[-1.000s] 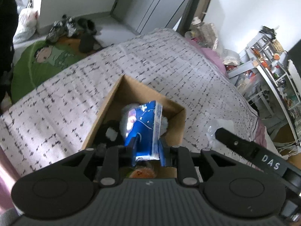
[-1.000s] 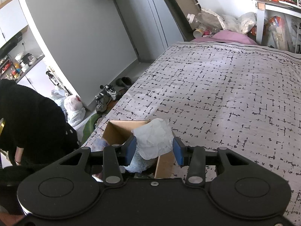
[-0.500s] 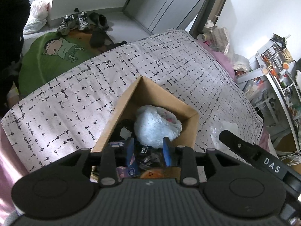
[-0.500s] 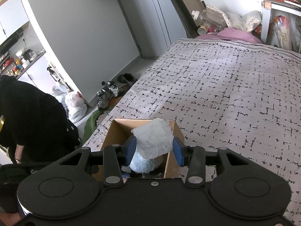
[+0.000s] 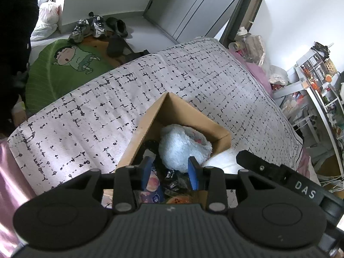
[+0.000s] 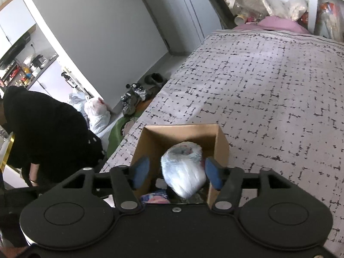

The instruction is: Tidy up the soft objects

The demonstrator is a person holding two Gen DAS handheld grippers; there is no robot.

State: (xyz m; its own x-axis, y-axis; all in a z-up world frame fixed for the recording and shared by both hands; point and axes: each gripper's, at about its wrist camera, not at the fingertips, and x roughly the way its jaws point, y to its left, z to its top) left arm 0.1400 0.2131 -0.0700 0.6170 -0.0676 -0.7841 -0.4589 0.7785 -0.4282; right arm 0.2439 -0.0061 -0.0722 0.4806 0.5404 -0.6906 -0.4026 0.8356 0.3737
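A brown cardboard box (image 5: 187, 112) sits on the patterned bedspread (image 5: 107, 107) and also shows in the right wrist view (image 6: 180, 133). Inside lie a fluffy white plush (image 5: 182, 146), a blue packet (image 5: 150, 185) and dark items. My left gripper (image 5: 169, 172) is open and empty just above the box's near end. My right gripper (image 6: 176, 172) is open above the box; a white wrapped bundle (image 6: 185, 172), blurred, sits between its fingers without touching them. The right gripper's body (image 5: 279, 176) shows at the right of the left wrist view.
The bedspread (image 6: 268, 86) stretches far and right of the box. A green cartoon mat (image 5: 64, 64), shoes (image 5: 90, 28) and bags lie on the floor to the left. A person in black (image 6: 47, 133) stands at the left. Cluttered shelves (image 5: 318, 75) stand at the right.
My left gripper let go of the blue packet, which now lies in the box, and opened. My right gripper opened wide and released the white bundle, which is dropping into the box.
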